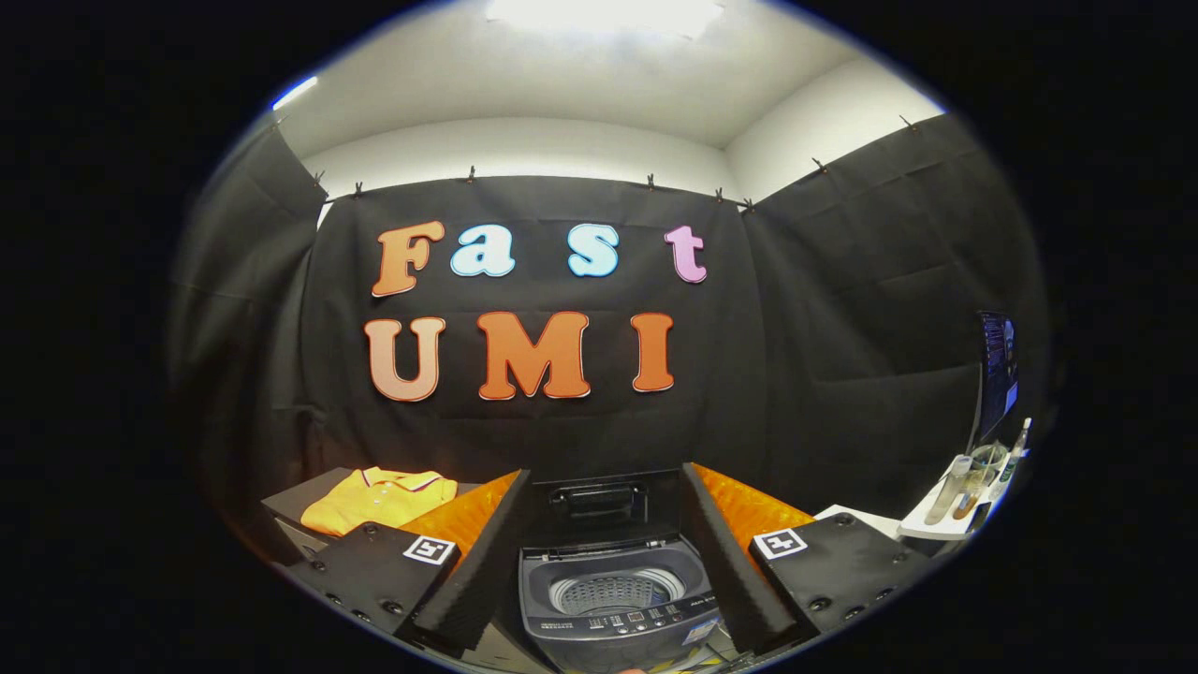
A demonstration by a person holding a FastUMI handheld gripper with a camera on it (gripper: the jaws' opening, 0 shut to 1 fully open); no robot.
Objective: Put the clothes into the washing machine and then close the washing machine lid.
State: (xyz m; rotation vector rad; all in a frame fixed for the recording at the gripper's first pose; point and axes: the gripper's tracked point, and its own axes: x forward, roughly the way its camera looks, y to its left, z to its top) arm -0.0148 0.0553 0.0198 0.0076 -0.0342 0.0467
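Note:
A small grey top-loading washing machine (613, 599) stands just ahead of me, between my two fingers. Its lid (599, 501) is raised upright at the back, and the perforated drum (616, 593) looks bare. A folded yellow polo shirt (379, 499) with a dark-trimmed collar lies on a dark surface beyond my left finger. My gripper (606, 562) is open wide, its fingers (477, 562) spread to either side of the machine and holding nothing.
A white tray (964, 501) with bottles and a glass sits on a white table beyond my right finger, with a monitor (997, 374) behind it. Black cloth walls close the booth at the back and on both sides.

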